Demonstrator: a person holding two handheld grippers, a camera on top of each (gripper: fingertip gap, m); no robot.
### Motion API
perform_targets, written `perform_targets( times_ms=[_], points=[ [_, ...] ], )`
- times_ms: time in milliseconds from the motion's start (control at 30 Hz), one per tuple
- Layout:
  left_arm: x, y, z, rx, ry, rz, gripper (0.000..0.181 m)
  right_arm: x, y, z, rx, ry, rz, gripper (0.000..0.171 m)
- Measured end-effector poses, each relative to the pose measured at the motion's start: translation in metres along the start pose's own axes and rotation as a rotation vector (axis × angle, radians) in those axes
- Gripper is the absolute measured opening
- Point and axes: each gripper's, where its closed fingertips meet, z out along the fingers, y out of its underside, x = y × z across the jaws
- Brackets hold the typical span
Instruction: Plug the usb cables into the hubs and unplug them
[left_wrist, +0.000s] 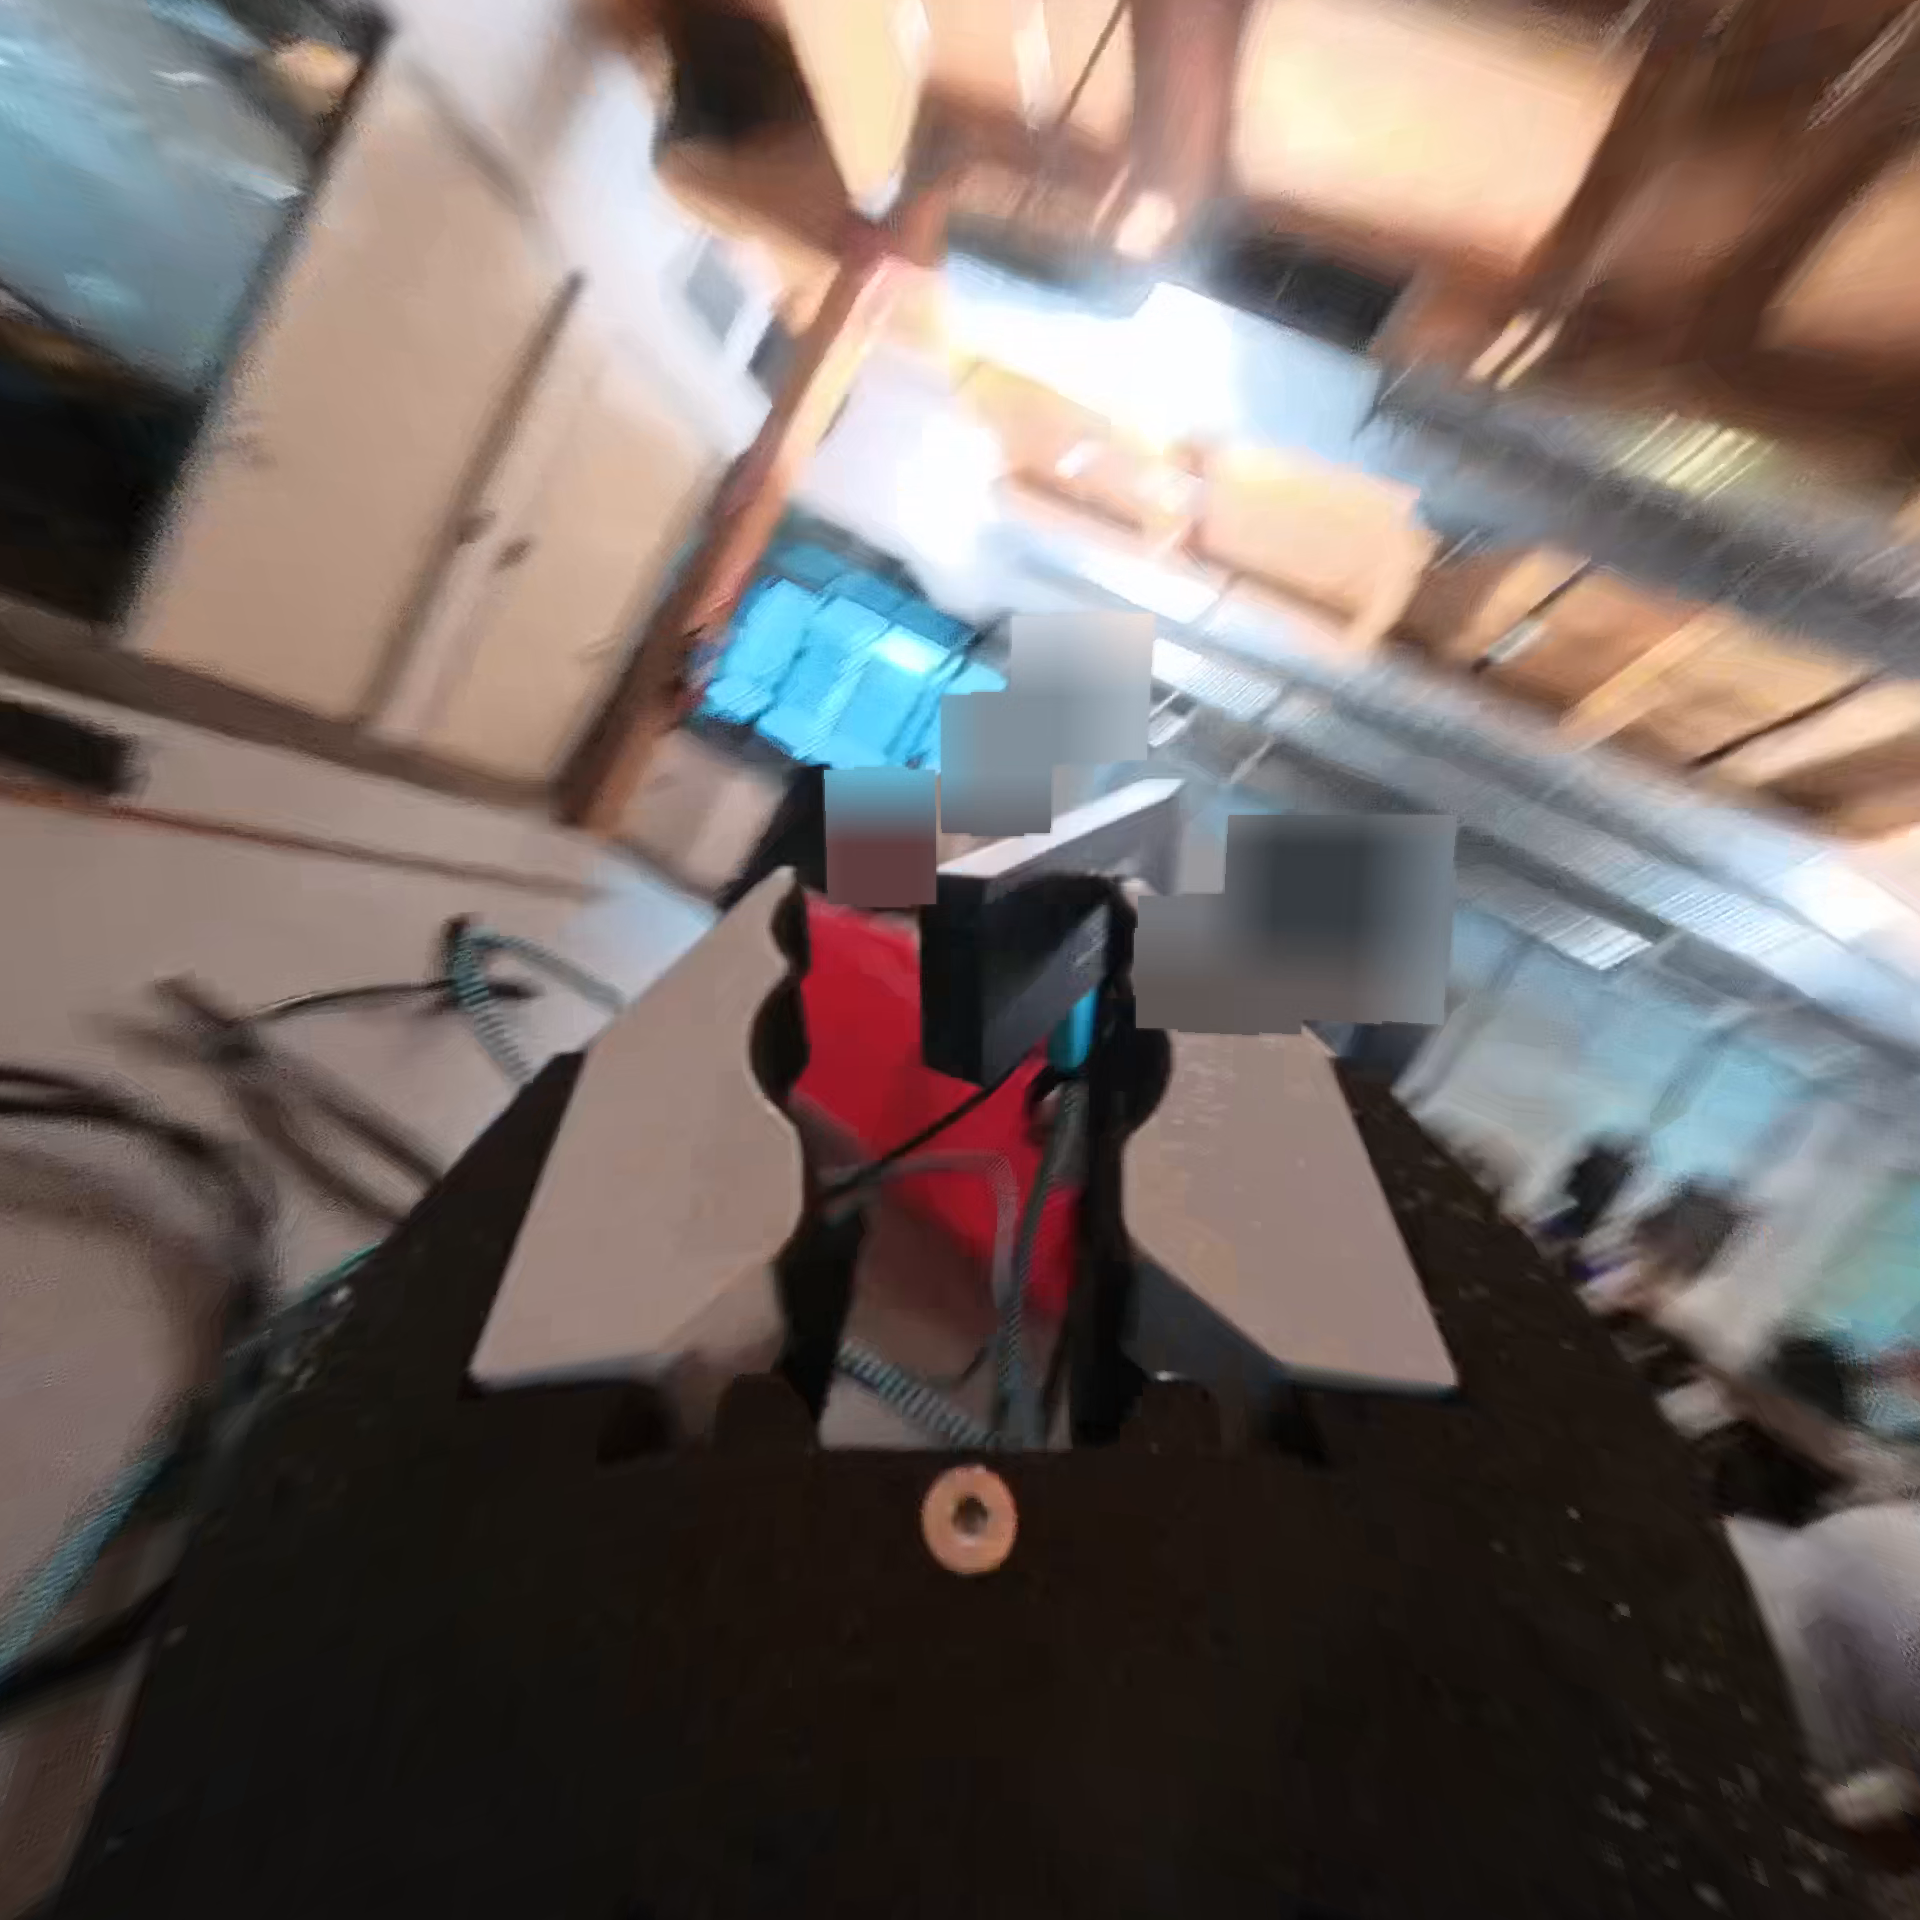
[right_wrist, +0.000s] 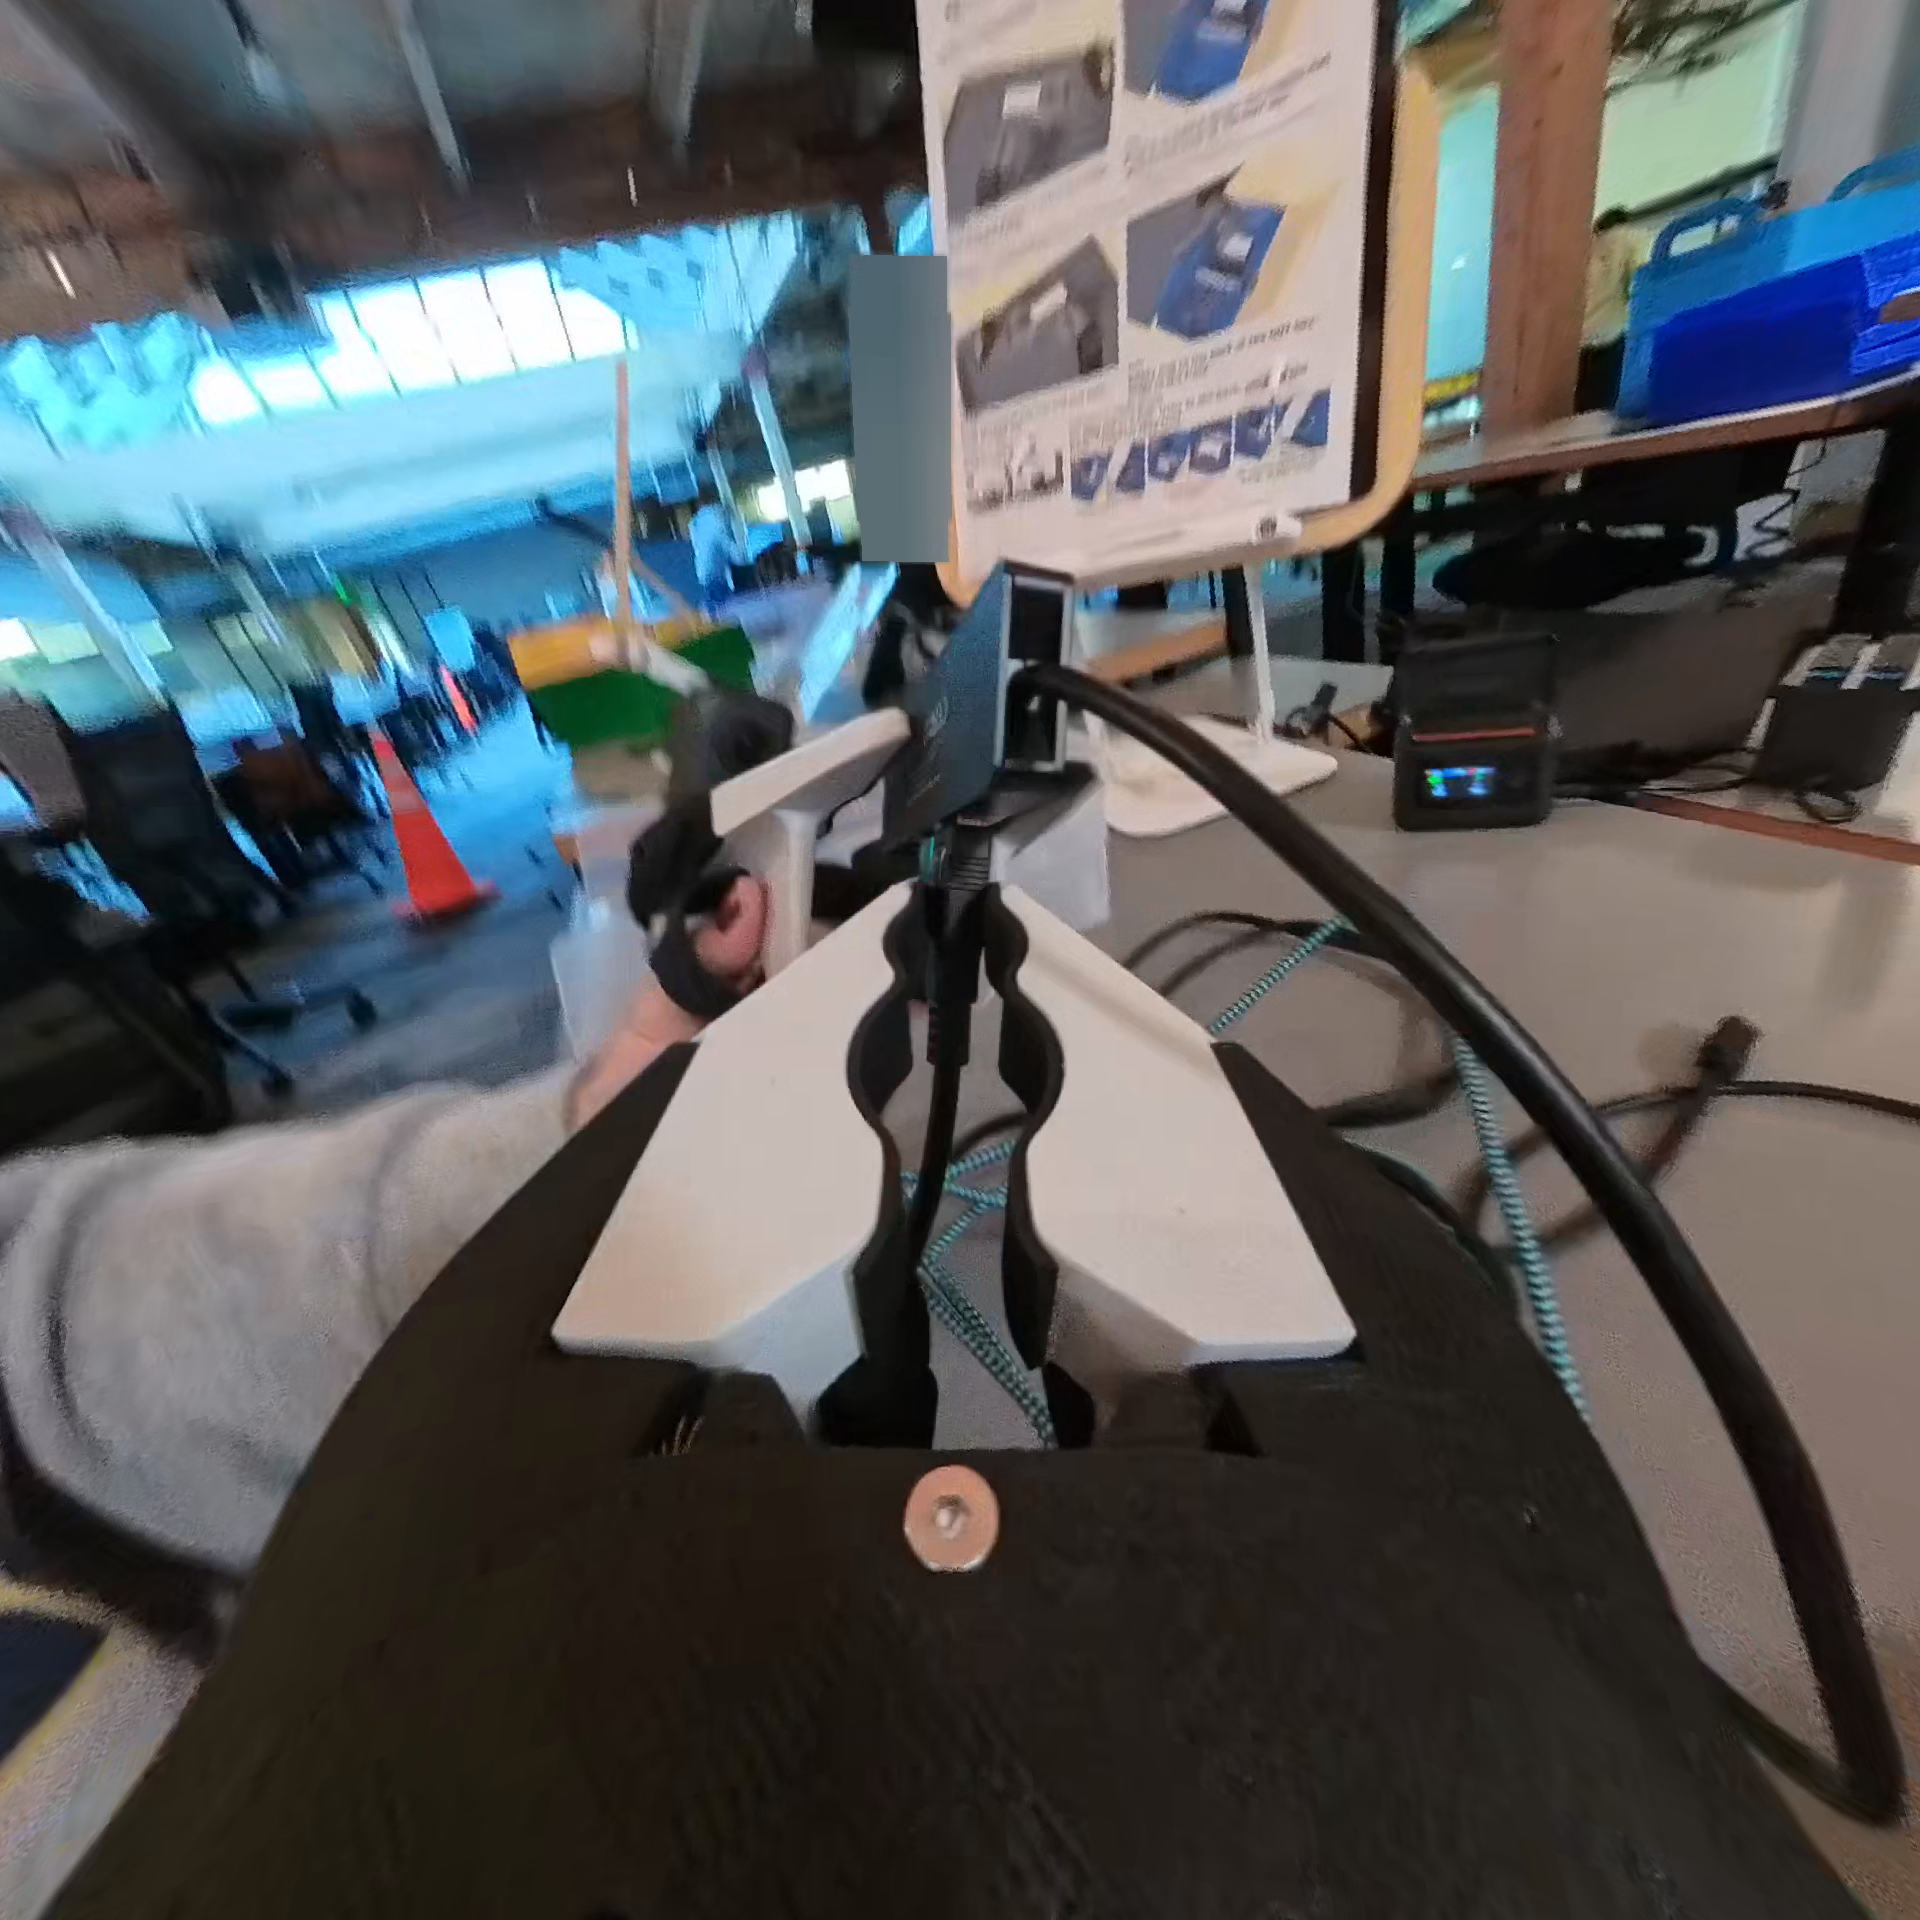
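Black USB plug (right_wrist: 951, 883) sits pinched in the right claw (right_wrist: 954, 914), just under the dark hub (right_wrist: 961, 717); the left claw (left_wrist: 951, 935) holds that hub.

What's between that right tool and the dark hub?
Only the black USB plug, pinched by the right tool and meeting the hub; right wrist view.
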Motion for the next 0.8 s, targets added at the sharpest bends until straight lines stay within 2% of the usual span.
perform_targets(
  times_ms=[100, 167, 267, 367, 467, 567, 633, 700, 800],
  points=[
    [-0.004, 0.03, -0.008, -0.249, -0.175, 0.386, 0.08, 0.003, 0.012, -0.01, -0.226, -0.002, -0.219, 0.008],
    [0.007, 0.044, -0.016, -0.392, -0.178, 0.653, 0.082, 0.0, 0.025, -0.021, -0.396, -0.021, -0.408, 0.008],
    [0.029, 0.067, -0.027, -0.554, -0.083, 0.938, 0.068, -0.009, 0.041, -0.034, -0.549, -0.047, -0.753, 0.008],
    [0.034, 0.092, -0.038, -0.674, -0.03, 1.149, 0.05, -0.029, 0.054, -0.036, -0.575, -0.074, -1.042, 0.008],
    [0.033, 0.105, -0.05, -0.708, -0.002, 1.385, 0.013, -0.039, 0.073, -0.035, -0.595, -0.075, -1.282, 0.008],
    [0.038, 0.114, -0.061, -0.682, 0.036, 1.484, 0.01, -0.044, 0.085, -0.037, -0.602, -0.073, -1.419, 0.008],
    [0.046, 0.118, -0.069, -0.645, 0.077, 1.533, 0.017, -0.043, 0.091, -0.039, -0.604, -0.056, -1.482, 0.008],
    [0.047, 0.122, -0.075, -0.65, 0.089, 1.555, 0.009, -0.045, 0.099, -0.04, -0.604, -0.072, -1.508, 0.007],
    [0.038, 0.125, -0.076, -0.689, 0.066, 1.555, 0.008, -0.041, 0.106, -0.039, -0.593, -0.053, -1.542, 0.008]
  ],
)
